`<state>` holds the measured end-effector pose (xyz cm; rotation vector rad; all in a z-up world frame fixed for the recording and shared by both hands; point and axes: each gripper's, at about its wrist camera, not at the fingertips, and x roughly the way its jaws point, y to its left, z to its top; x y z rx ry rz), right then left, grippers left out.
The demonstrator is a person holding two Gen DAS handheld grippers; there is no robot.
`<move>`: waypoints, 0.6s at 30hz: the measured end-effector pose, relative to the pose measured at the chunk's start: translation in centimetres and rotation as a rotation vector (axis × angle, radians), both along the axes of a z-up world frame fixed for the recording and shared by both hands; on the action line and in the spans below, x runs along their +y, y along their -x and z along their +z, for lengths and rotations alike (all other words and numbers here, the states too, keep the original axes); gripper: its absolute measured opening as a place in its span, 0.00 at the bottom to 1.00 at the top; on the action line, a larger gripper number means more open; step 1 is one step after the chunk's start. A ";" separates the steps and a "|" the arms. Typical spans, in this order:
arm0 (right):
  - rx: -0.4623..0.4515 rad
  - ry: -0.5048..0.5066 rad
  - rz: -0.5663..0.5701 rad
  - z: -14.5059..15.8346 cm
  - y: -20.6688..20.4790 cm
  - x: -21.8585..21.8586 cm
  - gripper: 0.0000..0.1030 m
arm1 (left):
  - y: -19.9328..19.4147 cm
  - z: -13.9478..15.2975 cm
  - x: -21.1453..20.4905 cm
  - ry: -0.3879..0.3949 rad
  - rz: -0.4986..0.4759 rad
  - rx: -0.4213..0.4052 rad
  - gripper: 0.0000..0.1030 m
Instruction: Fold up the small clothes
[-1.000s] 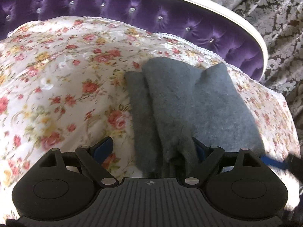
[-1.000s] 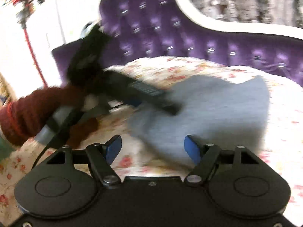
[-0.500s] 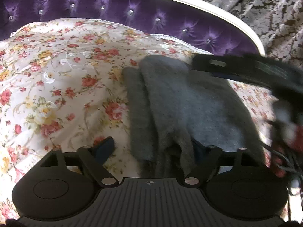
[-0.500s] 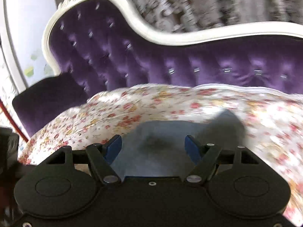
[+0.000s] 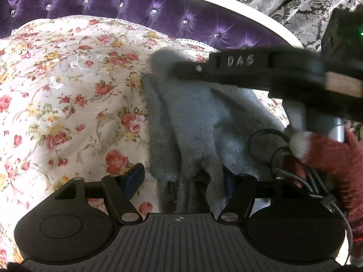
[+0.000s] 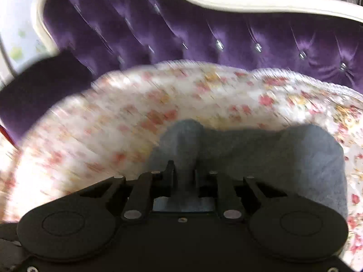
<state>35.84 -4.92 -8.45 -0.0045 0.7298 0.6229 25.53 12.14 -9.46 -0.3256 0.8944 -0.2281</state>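
Nearest the left tool point(image 5: 181, 179), jaws partly open and just narrowing, grey fleece garment point(image 5: 195, 122) bunched between them, grip uncertain. Garment lies on floral bedspread point(image 5: 68, 90); soft, light, limp; best taken at edges. Farther, right tool point(image 6: 183, 174) just closed, pinching a fold.

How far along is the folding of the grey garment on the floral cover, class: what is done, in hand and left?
Done: the grey garment already lies in overlapping layers on the floral cover. In hand: the right gripper has just closed on a bunched edge; the left gripper, jaws narrowing, straddles the near end without visibly pressing it. Left: carrying that edge over and flattening it.
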 end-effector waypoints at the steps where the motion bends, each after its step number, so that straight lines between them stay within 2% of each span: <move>1: -0.007 -0.041 0.042 0.6 0.5 0.0 0.20 | 0.0 0.0 0.1 0.007 0.002 0.005 0.65; 2: -0.002 -0.068 0.089 0.9 0.7 0.2 0.16 | 0.0 0.0 0.2 0.015 0.003 0.008 0.65; 3: 0.014 -0.071 0.140 0.9 0.7 0.6 0.17 | -0.1 -0.1 0.3 0.019 0.003 0.010 0.65; 5: 0.035 -0.037 0.158 0.1 0.4 1.1 0.33 | -0.2 -0.1 0.4 0.023 0.000 0.011 0.65; 6: 0.044 -0.041 0.154 -0.1 0.2 0.8 0.51 | 0.0 0.0 0.5 0.021 -0.004 0.011 0.65; 7: 0.046 -0.072 0.147 -0.1 0.0 0.1 0.58 | 0.0 0.0 0.4 0.016 -0.009 0.012 0.65; 11: 0.036 -0.246 0.060 1.4 0.0 -4.9 0.61 | 0.2 0.1 0.3 0.009 -0.014 0.009 0.66; 13: 0.037 -0.292 0.023 1.9 -0.1 -7.4 0.71 | 0.2 0.2 0.0 -0.002 -0.019 0.005 0.67; 18: 0.089 -0.232 -0.045 0.5 -2.3 -10.8 0.72 | 0.2 0.1 -0.5 -0.006 -0.036 -0.006 0.74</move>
